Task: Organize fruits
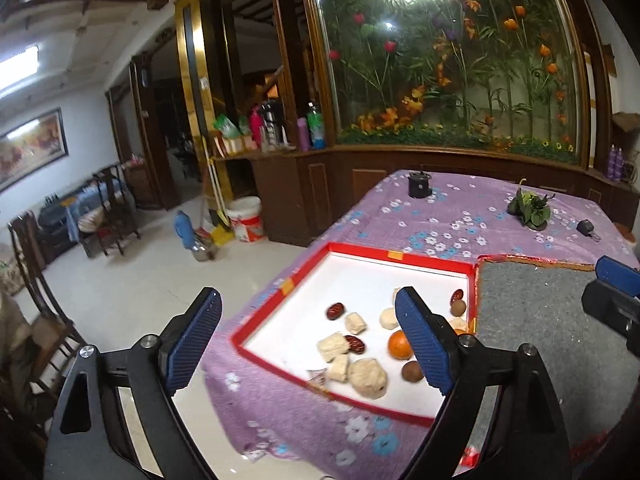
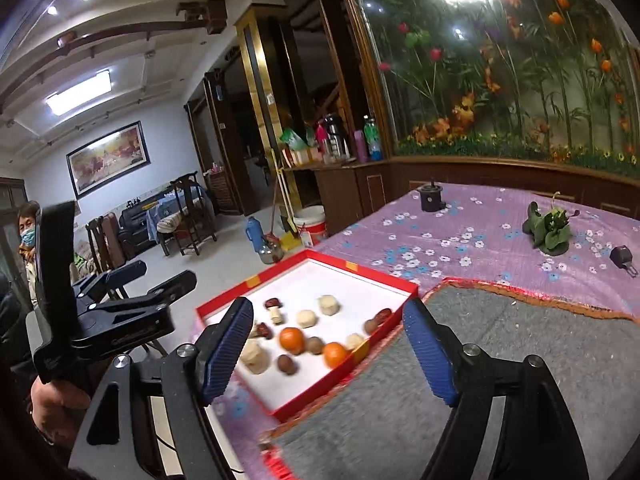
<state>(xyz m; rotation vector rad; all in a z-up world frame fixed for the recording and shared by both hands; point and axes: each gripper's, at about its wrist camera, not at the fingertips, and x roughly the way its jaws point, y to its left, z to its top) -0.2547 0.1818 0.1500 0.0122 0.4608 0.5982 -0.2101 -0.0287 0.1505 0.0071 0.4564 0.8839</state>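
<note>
Red tray: 2 oranges, 3 red dates. Both claws, left & right, apart, nothing btwn.

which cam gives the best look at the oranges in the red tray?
Right wrist. It shows two oranges unobstructed in the red tray, between the open right gripper's fingers. The left wrist view shows only one orange, partly hidden behind a finger of the open left gripper.

Your left tongs: jaws wide apart, nothing between. Your right tongs: same, pointing slightly down toward 12 o'clock.
</note>
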